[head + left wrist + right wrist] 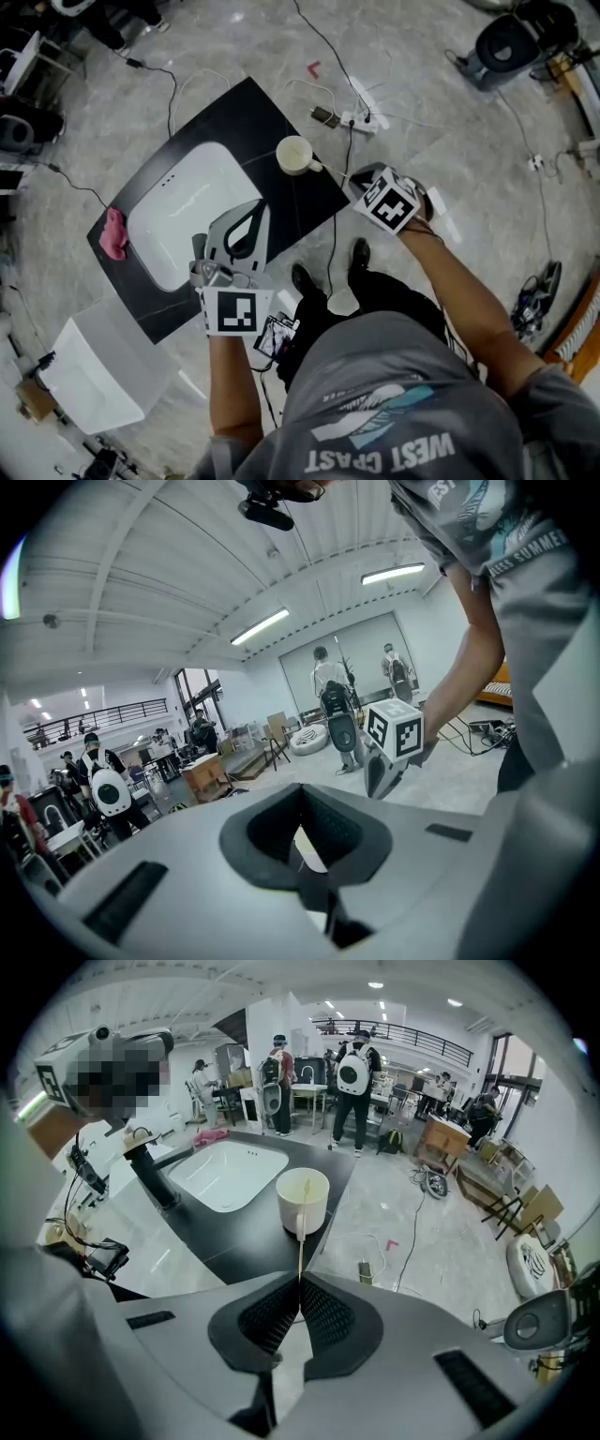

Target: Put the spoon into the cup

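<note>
Right gripper (300,1279) clamps spoon (302,1237) (tip over cup (287,1206), near table (234,1237) edge); left gripper (305,789) closed.

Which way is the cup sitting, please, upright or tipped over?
Upright: the cup stands on its base on the black counter, open mouth facing up.

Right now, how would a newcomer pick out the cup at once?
Find the black countertop with the white sink set in it. The cup stands on the bare black strip beside the sink, near the edge facing the right tongs. It is the only cream, round vessel there, and the thin spoon in those tongs runs up to it.
</note>
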Demonstrator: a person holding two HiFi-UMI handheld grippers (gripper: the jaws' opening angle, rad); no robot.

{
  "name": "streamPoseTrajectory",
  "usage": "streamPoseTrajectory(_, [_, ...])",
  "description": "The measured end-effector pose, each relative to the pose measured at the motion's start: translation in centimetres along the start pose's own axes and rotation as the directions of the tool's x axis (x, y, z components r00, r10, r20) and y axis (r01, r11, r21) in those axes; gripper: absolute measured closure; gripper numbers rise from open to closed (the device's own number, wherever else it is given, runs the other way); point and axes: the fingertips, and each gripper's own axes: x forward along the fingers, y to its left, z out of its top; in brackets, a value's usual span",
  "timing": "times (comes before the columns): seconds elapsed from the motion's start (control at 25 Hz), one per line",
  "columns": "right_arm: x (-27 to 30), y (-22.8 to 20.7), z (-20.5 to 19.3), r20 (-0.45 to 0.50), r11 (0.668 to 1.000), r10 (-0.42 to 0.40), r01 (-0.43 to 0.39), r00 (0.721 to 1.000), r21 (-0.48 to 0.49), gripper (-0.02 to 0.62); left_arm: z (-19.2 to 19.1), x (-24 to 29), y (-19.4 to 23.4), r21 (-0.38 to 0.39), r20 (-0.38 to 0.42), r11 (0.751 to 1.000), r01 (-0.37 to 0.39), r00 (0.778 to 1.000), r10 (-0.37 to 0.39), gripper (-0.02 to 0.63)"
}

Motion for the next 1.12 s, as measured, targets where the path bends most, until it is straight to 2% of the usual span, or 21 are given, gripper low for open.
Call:
streamPoseTrajectory(0.76, [-3.1,0.1,3.6,0.068,0.996,-0.012,0.018,0.998,-0.082,0.563,2.0,-1.1,1.3,-0.023,0.025,0.998,-0.064,0.998,0.064,0.604])
streamPoseTrajectory(1.12, [-4.0,0.6,5.9,0.109,0.991,-0.023,0.037,0.994,-0.128,0.563,2.6,-2.7,1.7,-0.01,0.034,0.996,-0.093,0.995,0.093,0.604])
